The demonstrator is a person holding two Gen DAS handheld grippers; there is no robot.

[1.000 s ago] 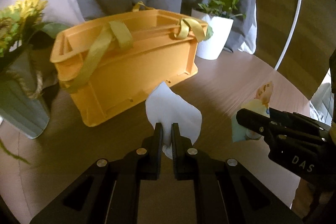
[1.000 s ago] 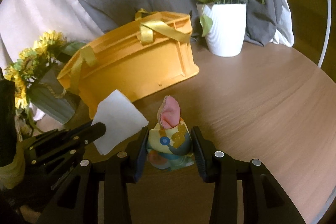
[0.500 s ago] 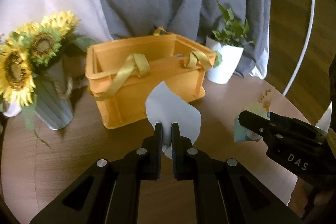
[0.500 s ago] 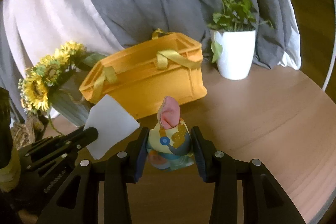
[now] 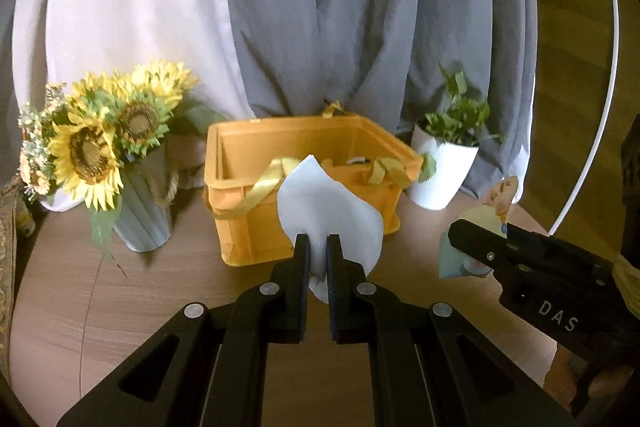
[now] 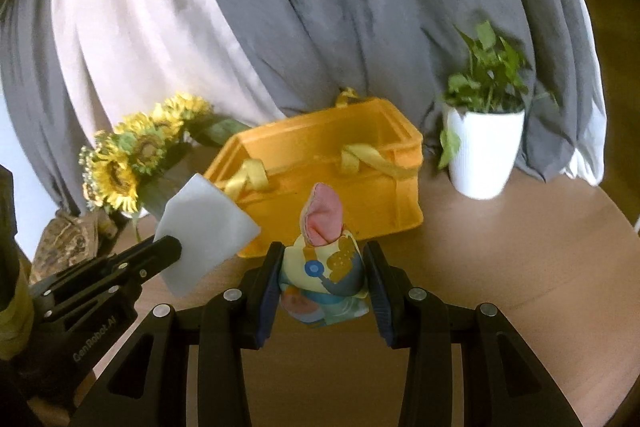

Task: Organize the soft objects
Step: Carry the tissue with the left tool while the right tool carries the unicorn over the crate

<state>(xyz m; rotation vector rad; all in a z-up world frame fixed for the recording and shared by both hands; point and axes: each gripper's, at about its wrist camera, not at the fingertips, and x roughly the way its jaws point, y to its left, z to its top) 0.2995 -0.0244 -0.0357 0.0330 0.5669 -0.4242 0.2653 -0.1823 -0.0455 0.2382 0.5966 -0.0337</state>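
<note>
My left gripper (image 5: 317, 255) is shut on a white foam sheet (image 5: 326, 209) and holds it up in front of the yellow basket (image 5: 256, 223). The sheet also shows in the right wrist view (image 6: 204, 227). My right gripper (image 6: 322, 279) is shut on a colourful soft toy (image 6: 322, 267) with a pink ear, held above the table in front of the basket (image 6: 360, 187). In the left wrist view the right gripper (image 5: 532, 267) and the toy (image 5: 460, 251) are at the right. The basket is open at the top with yellow straps.
A vase of sunflowers (image 5: 100, 147) stands left of the basket. A white pot with a green plant (image 6: 484, 155) stands to its right. Grey and white curtains (image 6: 320, 7) hang behind. The round wooden table (image 6: 520, 267) extends to the right.
Both grippers have risen and pulled back with their loads. The basket now looks smaller and lower, and its open inside shows. More curtain is in view.
</note>
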